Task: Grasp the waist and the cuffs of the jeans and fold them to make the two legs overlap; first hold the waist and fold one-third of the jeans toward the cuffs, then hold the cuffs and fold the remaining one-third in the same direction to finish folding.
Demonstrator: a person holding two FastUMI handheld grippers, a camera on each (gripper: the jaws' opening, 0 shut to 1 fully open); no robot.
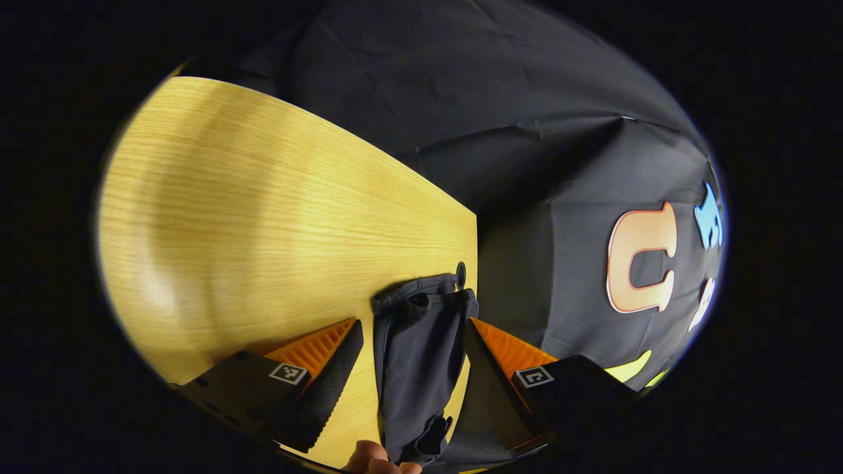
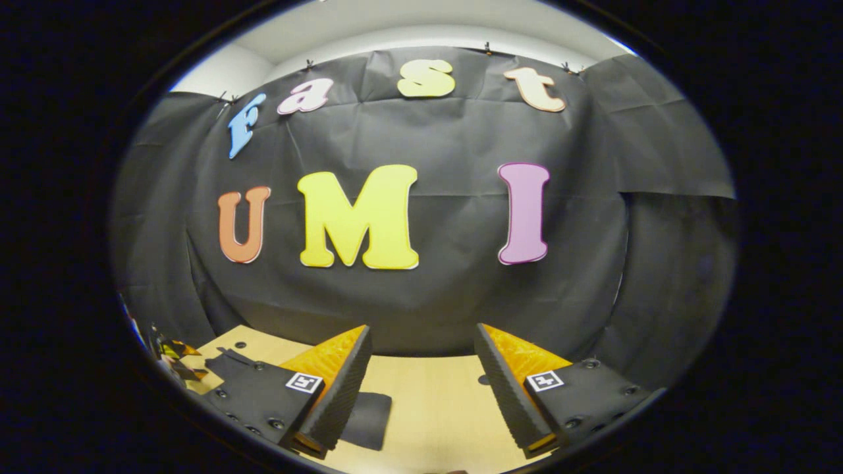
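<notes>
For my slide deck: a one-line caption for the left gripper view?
Open left gripper straddling dark jeans on the wooden table.

In the left gripper view, the left gripper (image 1: 413,365) points forward and down over the tabletop (image 1: 250,217), its two fingers spread wide apart with a gap on each side of the dark jeans (image 1: 418,355) that lie between them; neither finger presses the cloth. At the near bottom edge a fingertip of the person's hand (image 1: 375,459) peeks in just beside the fabric. In the right gripper view, the right gripper (image 2: 421,388) is held nearly level, aimed at the far wall, its fingers parted wide with nothing between them.
</notes>
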